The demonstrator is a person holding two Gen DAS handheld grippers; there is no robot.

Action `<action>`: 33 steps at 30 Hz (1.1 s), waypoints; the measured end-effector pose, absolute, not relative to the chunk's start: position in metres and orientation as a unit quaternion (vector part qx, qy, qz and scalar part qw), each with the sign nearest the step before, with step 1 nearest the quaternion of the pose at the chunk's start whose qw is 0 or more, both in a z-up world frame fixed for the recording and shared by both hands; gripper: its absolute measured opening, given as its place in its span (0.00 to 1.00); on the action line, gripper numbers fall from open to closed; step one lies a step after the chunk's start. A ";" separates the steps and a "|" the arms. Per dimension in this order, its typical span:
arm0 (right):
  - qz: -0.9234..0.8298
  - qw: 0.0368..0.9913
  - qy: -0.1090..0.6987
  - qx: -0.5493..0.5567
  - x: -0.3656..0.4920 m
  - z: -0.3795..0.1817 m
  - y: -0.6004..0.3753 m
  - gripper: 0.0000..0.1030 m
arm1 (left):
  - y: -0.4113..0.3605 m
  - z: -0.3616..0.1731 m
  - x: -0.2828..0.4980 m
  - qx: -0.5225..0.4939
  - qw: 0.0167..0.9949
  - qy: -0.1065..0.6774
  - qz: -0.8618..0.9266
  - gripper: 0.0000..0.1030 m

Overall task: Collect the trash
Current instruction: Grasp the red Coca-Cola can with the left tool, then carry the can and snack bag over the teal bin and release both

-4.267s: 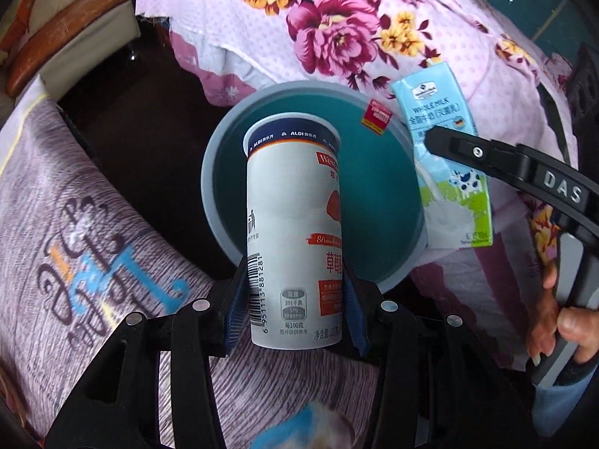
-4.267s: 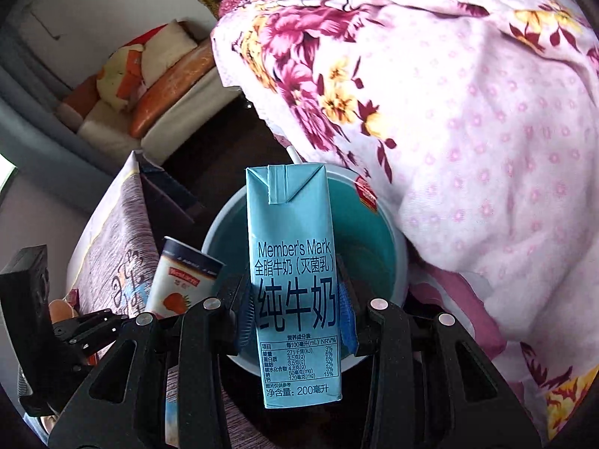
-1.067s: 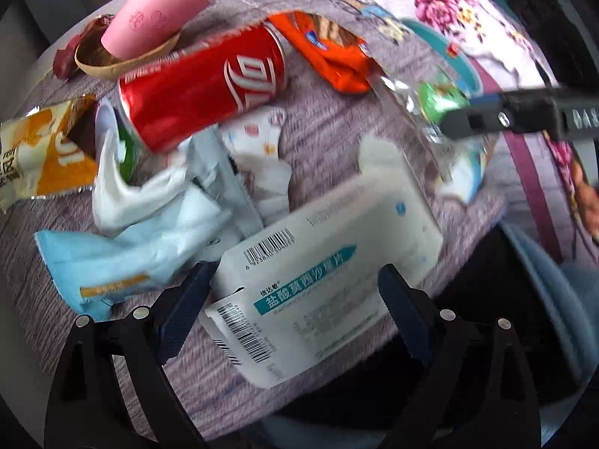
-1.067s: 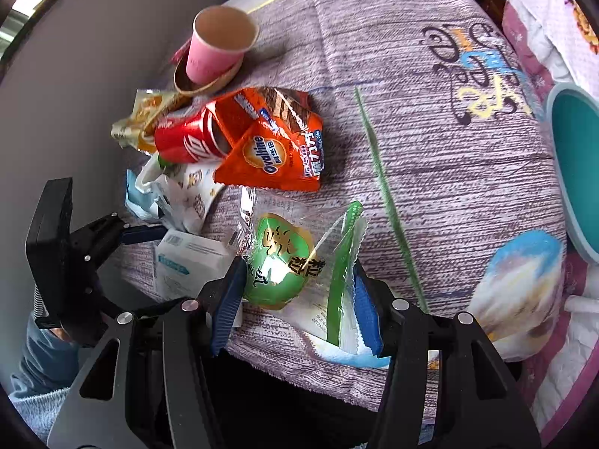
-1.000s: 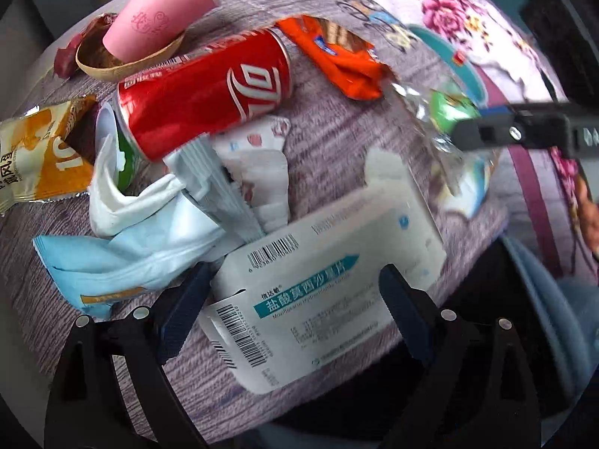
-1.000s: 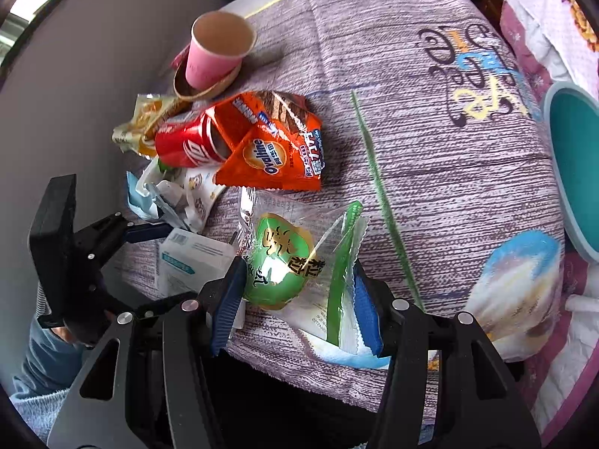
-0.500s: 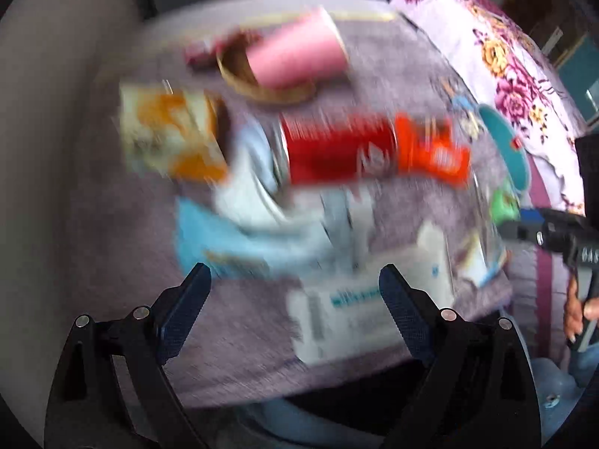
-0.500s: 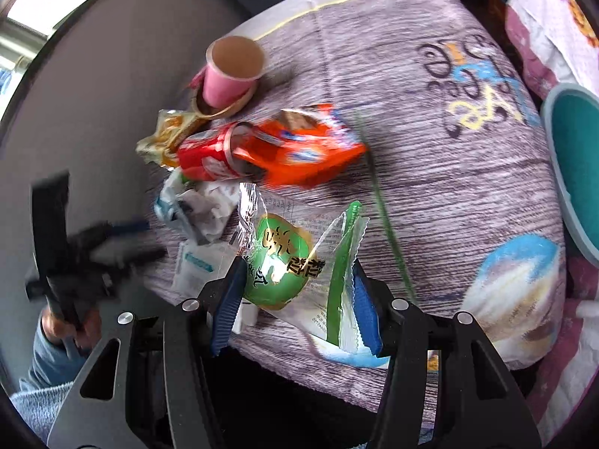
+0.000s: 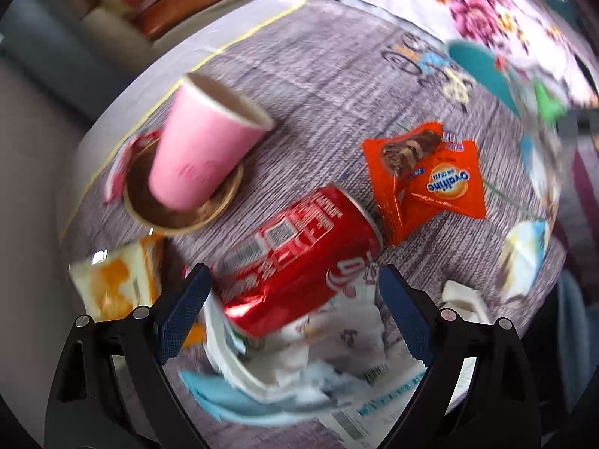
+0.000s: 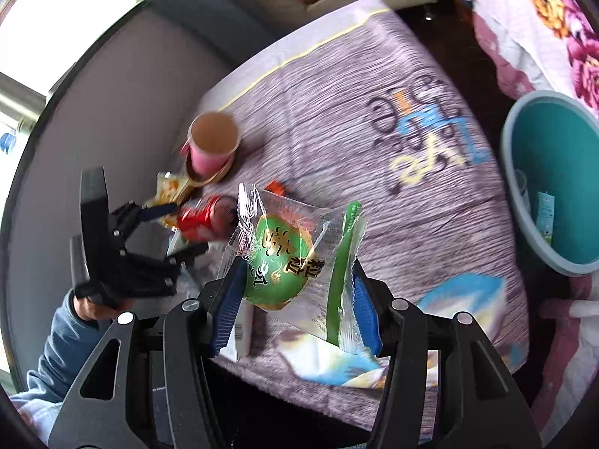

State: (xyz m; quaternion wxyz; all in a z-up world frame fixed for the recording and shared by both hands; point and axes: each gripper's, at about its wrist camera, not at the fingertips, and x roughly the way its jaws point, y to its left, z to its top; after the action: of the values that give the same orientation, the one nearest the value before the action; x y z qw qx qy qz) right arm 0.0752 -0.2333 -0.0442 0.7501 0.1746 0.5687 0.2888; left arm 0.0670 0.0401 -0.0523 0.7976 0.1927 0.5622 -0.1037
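My left gripper (image 9: 290,288) is open, and its blue pads stand wide on either side of a red cola can (image 9: 299,258) lying on the purple tablecloth (image 9: 337,86); neither pad presses on it. In the right wrist view that left gripper (image 10: 176,228) hovers by the can (image 10: 198,224), held by a hand in a blue sleeve. My right gripper (image 10: 295,299) is shut on a clear snack wrapper with a green label (image 10: 284,258), lifted off the table. A teal bin (image 10: 511,172) stands at the right beyond the table edge, with a milk carton (image 10: 544,217) inside.
A pink paper cup (image 9: 202,149) leans in a small brown dish (image 9: 224,202). An orange snack packet (image 9: 430,179) lies right of the can, a yellow packet (image 9: 116,284) left of it. Crumpled white and blue paper (image 9: 262,385) and a white medicine box (image 9: 374,404) lie near the front edge.
My left gripper swung from over the white medicine box to over the cola can, still open. My right gripper rose and drew back with the green wrapper, bringing the bin into view.
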 end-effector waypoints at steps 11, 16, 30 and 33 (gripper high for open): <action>0.265 0.749 0.574 0.198 0.109 -0.056 -0.249 0.50 | 0.032 -0.080 0.072 0.202 0.780 0.574 -0.147 0.57; 0.257 0.750 0.575 0.204 0.115 -0.062 -0.255 0.50 | 0.032 -0.075 0.079 0.156 0.787 0.577 -0.154 0.58; 0.242 0.749 0.571 0.233 0.123 -0.077 -0.274 0.50 | 0.031 -0.078 0.090 0.085 0.804 0.575 -0.128 0.59; 0.241 0.749 0.569 0.239 0.125 -0.080 -0.278 0.50 | 0.034 -0.068 0.086 0.069 0.812 0.570 -0.104 0.59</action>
State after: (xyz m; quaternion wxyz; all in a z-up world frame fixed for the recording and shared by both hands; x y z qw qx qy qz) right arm 0.1250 -0.2784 -0.0798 0.7486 0.2395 0.5694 0.2410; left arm 0.0862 0.0341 -0.0683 0.8121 0.0693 0.5699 -0.1044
